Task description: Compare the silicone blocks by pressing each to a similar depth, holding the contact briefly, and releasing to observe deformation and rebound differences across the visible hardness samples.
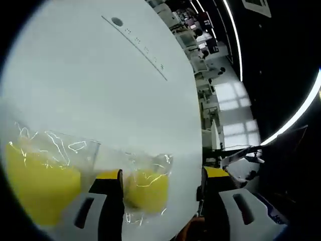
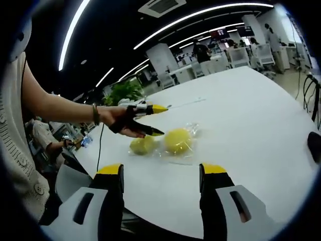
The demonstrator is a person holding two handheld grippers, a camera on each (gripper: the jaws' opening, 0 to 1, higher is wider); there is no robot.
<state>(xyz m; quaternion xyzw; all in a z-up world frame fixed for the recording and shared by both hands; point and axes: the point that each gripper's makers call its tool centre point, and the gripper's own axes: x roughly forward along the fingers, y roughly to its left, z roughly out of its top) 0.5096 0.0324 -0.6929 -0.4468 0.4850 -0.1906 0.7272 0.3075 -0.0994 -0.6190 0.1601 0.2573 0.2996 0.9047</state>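
Two yellow silicone blocks, each in a clear plastic bag, lie side by side on the white table [image 2: 251, 115]. In the right gripper view they are the left block [image 2: 142, 145] and the right block [image 2: 178, 140]. A person's hand [image 2: 118, 120] holds my left gripper [image 2: 158, 120] just over the left block, jaws apart. In the left gripper view one block [image 1: 146, 191] lies between the open jaws of my left gripper [image 1: 163, 173], close to the left jaw, and the other block [image 1: 40, 186] lies further left. My right gripper [image 2: 161, 169] is open and holds nothing, well short of the blocks.
A thin slot with small holes [image 1: 135, 42] crosses the tabletop. The table edge [image 1: 200, 125] drops to an office floor with desks. A dark object [image 2: 315, 145] sits at the right rim. A plant [image 2: 125, 90] and chairs stand beyond the table.
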